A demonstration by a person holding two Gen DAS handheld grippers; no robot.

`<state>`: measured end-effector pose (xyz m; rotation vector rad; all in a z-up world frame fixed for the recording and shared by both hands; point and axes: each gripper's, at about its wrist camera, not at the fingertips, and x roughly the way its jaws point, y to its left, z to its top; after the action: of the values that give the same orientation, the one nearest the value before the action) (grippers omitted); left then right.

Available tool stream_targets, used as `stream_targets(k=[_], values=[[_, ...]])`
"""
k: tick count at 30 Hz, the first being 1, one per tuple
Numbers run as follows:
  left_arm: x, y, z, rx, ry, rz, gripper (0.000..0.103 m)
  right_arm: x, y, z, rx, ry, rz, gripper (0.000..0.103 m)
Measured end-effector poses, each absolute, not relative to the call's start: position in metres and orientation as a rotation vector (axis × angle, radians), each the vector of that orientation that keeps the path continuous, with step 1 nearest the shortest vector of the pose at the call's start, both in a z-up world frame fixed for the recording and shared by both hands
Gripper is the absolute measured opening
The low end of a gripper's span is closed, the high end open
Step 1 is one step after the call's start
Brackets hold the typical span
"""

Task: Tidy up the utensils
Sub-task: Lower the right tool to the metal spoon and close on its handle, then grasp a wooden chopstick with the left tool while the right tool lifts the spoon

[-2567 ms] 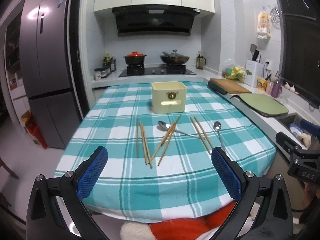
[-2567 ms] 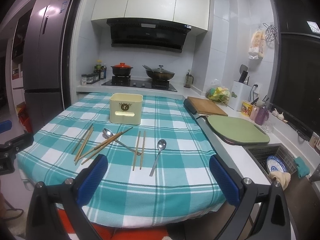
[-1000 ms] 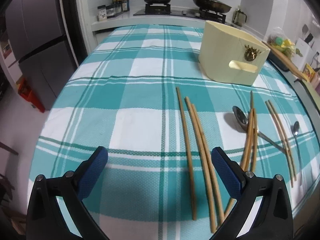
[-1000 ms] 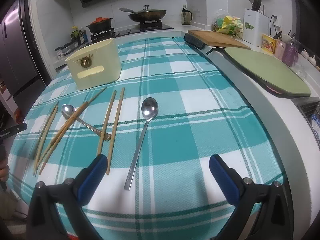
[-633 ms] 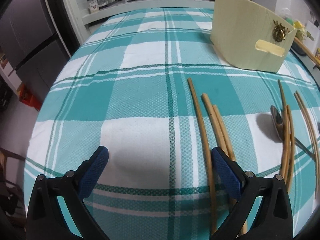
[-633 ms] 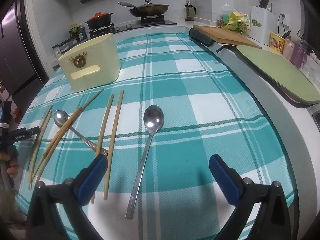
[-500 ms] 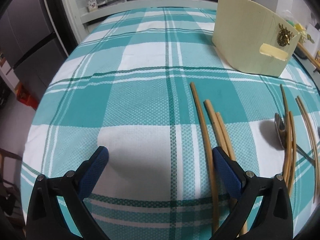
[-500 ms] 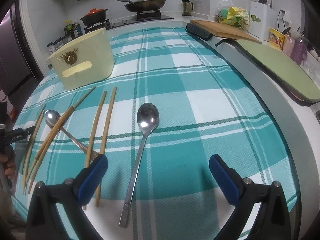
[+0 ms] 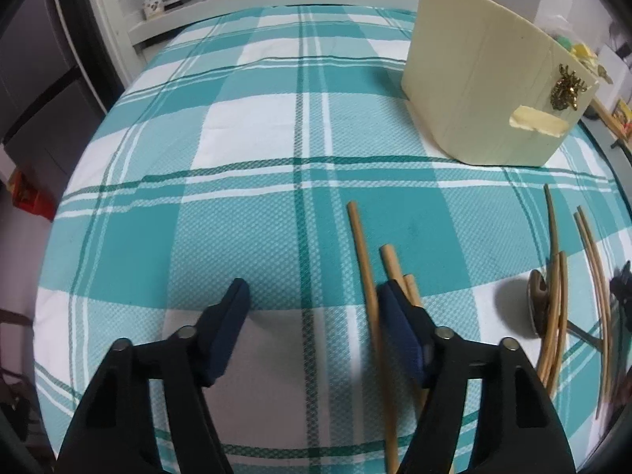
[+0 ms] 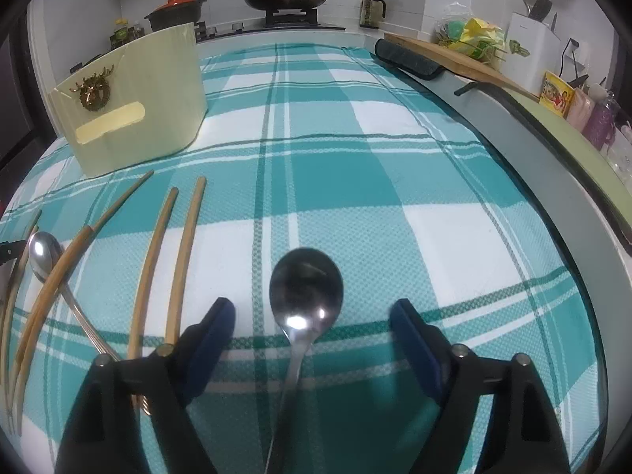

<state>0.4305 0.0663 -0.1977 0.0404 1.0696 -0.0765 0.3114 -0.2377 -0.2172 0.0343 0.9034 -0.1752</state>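
Jaws closing, both still apart; spoon [image 10: 306,296] between right ones, bowl pointing away.

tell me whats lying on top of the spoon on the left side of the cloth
Two chopsticks cross over the left spoon's handle just below its bowl. The handle's lower end is hidden behind the right tongs.

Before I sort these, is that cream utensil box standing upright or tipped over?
Upright: the box sits flat on the tablecloth, walls rising straight.
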Motion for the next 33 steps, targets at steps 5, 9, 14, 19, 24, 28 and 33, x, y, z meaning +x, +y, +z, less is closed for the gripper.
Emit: stream_targets(k=[5, 9, 14, 19, 24, 28, 33], values=[[0.435, 0.059, -0.194, 0.04, 1.047, -0.104, 0.006, 0.322, -0.234, -0.213, 0.015, 0.879, -0.177, 0.036], [0.431, 0.069, -0.189, -0.031, 1.032, -0.114, 0.004, 0.322, -0.237, -0.209, 0.043, 0.864, -0.132, 0.036], [0.412, 0.084, -0.163, -0.079, 0.951, -0.1, 0.004, 0.31, -0.237, -0.191, 0.067, 0.821, -0.078, 0.036], [0.386, 0.097, -0.124, -0.119, 0.854, -0.098, 0.004, 0.296, -0.233, -0.165, 0.079, 0.763, -0.034, 0.036], [0.356, 0.106, -0.087, -0.154, 0.759, -0.113, 0.004, 0.278, -0.227, -0.134, 0.077, 0.69, 0.0, 0.036], [0.337, 0.111, -0.067, -0.181, 0.709, -0.128, 0.004, 0.263, -0.222, -0.113, 0.064, 0.637, 0.014, 0.036], [0.325, 0.107, -0.054, -0.181, 0.675, -0.146, 0.004, 0.251, -0.217, -0.094, 0.045, 0.59, 0.025, 0.036]])
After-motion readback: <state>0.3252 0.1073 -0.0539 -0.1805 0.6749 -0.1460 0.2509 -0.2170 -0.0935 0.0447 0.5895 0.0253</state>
